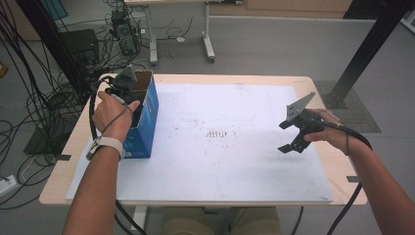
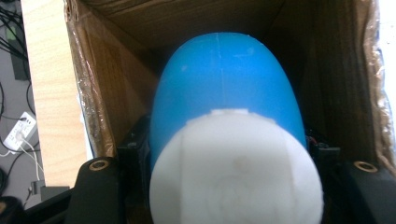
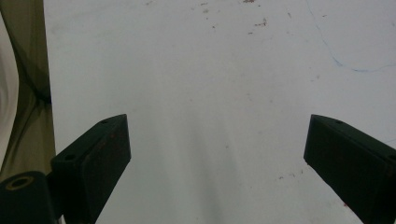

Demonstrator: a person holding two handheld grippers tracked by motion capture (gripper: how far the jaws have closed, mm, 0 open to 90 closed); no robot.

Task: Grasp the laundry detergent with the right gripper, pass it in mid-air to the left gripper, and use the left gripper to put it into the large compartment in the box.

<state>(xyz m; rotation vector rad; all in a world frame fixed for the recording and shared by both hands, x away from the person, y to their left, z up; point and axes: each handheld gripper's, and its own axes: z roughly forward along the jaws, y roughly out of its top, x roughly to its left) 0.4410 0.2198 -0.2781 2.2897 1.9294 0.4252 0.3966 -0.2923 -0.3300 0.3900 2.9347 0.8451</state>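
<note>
While the left tongs [image 2: 219,186] clamp the bottle [image 2: 224,98] inside the box [image 1: 147,115], it may snag; right tongs [image 1: 293,137] hang wide at right.

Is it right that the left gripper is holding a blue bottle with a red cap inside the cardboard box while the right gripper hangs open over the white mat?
Not quite: the cap is white, not red, as the left gripper view shows. The left gripper does hold the blue bottle inside the cardboard box, and the right gripper is open over the white mat.
</note>
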